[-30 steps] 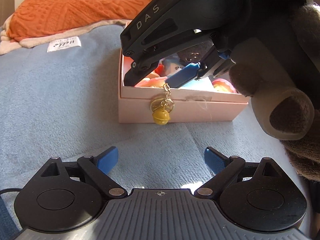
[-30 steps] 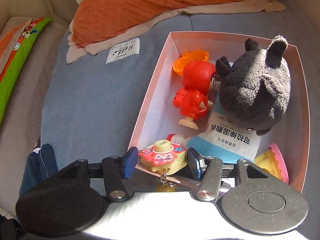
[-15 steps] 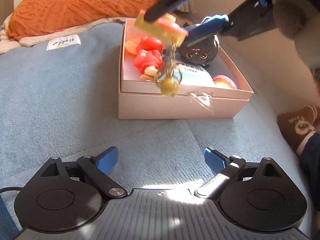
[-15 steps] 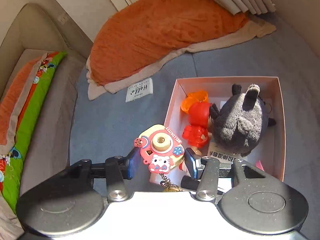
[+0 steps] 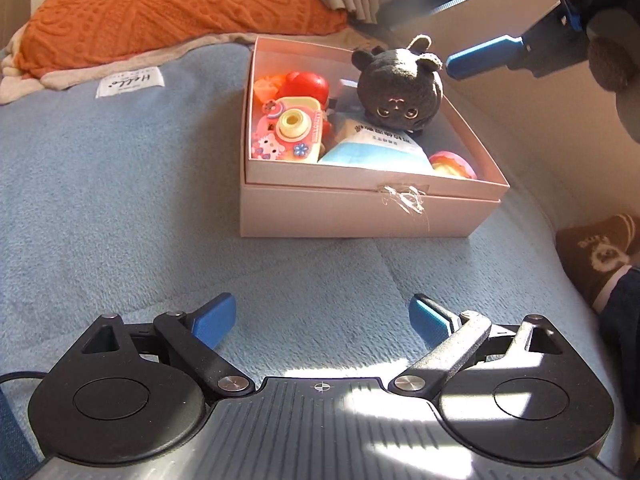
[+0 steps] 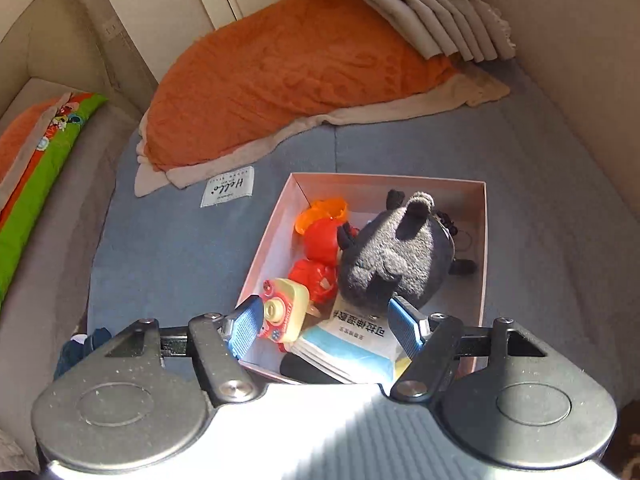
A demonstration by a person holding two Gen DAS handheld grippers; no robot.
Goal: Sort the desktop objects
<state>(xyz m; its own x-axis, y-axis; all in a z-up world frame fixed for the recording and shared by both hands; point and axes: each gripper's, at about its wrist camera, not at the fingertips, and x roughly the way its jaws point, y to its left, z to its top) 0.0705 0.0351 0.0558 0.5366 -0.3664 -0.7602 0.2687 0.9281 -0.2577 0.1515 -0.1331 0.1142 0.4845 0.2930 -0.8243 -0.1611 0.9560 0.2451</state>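
We note a pale pink box (image 5: pixel 360 216) on a light blue blanket (image 5: pixel 120 200). Inside: dark grey plush (image 5: pixel 400 88), red figure (image 6: pixel 320 256), cream-and-pink toy camera (image 5: pixel 290 130). Behind, an orange throw (image 6: pixel 300 72) with embossed swirls.

The box (image 5: pixel 360 208) is sitting on the bed (image 5: pixel 120 208). Inside it, the toy camera (image 5: pixel 288 130) is lying in the near left corner, leaning against the figurine (image 5: pixel 306 84) behind it. The plush (image 5: pixel 400 88) is resting to the right of the figurine, partly on the packet (image 5: pixel 372 148), which is lying along the near wall. The blanket (image 5: pixel 160 12) is lying behind the box, with the label (image 5: pixel 130 83) sitting on the bed just before it.
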